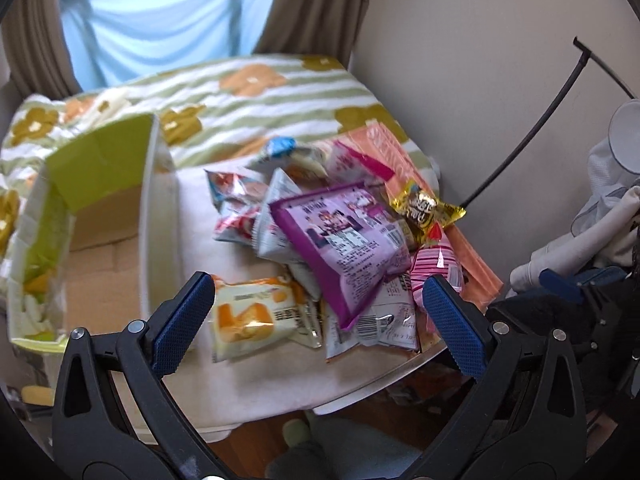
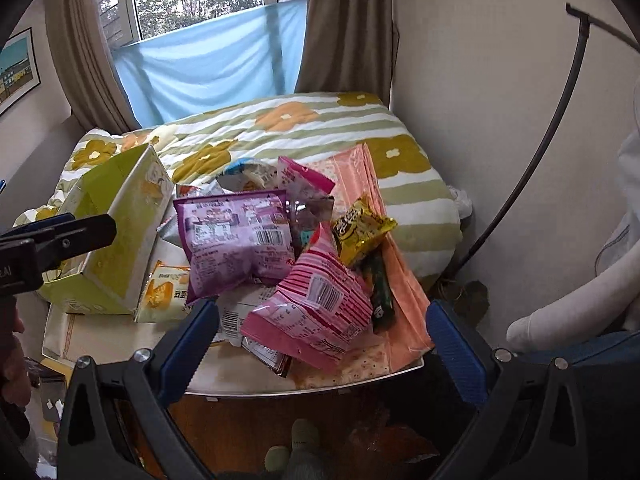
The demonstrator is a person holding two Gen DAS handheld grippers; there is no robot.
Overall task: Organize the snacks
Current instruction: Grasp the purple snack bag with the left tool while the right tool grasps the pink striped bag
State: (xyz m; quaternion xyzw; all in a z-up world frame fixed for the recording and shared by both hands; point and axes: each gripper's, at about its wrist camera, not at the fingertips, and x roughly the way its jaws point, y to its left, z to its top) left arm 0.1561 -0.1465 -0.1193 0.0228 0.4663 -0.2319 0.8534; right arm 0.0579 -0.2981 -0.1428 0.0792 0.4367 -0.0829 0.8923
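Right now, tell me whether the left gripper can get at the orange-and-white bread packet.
Probably yes. The left gripper is open, and the orange-and-white bread packet lies flat just ahead between its fingers, with only its right edge tucked under the purple snack bag.

The left gripper [image 1: 318,320] hangs with its blue-padded jaws spread wide, holding nothing. The right gripper [image 2: 322,338] does likewise, jaws wide apart and empty.
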